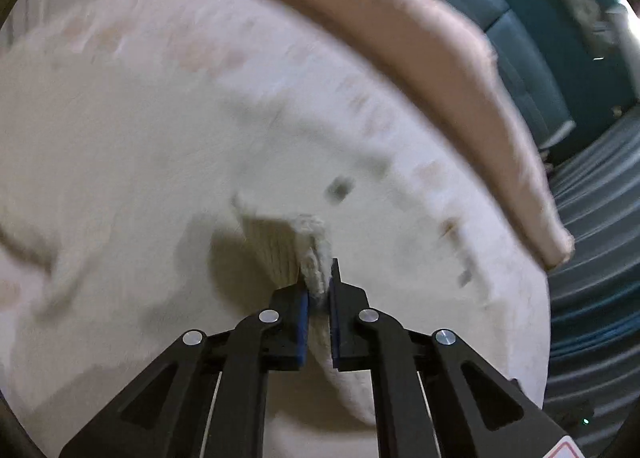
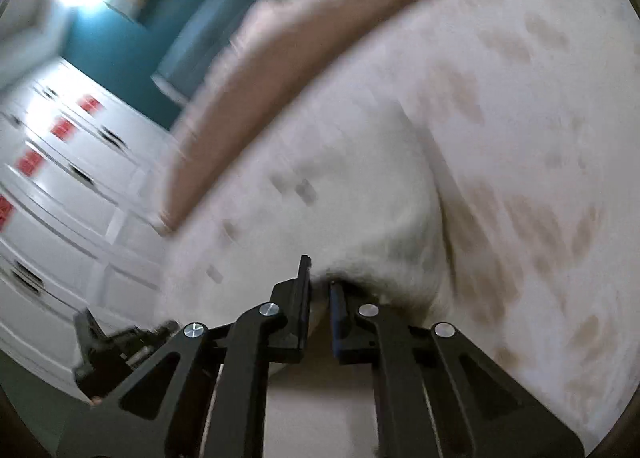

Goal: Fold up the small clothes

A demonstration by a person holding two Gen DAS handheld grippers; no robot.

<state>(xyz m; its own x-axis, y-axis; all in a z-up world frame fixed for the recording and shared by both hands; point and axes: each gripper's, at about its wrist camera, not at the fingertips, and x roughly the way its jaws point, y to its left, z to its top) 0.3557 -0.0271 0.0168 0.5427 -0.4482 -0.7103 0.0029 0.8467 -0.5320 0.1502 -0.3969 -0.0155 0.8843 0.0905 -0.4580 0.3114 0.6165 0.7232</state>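
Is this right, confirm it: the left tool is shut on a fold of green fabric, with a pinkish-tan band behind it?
Not quite. In the left wrist view the left tool is shut on a fold of cream fabric, not green. The pinkish-tan band does lie behind it.

Garment: on the bedcover, between left gripper pads.
Folded blanket: behind, on the bedcover.

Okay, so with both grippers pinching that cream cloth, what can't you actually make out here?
- Kind of garment: the cream cloth fills both wrist views, blurred, its outline cut off by the edges.
- Brown marks: right wrist view, motion blur smears their pattern.
- Right gripper's hold: cloth bunches dark at the tips.
- Left gripper: the pinched fold hides what lies beneath.
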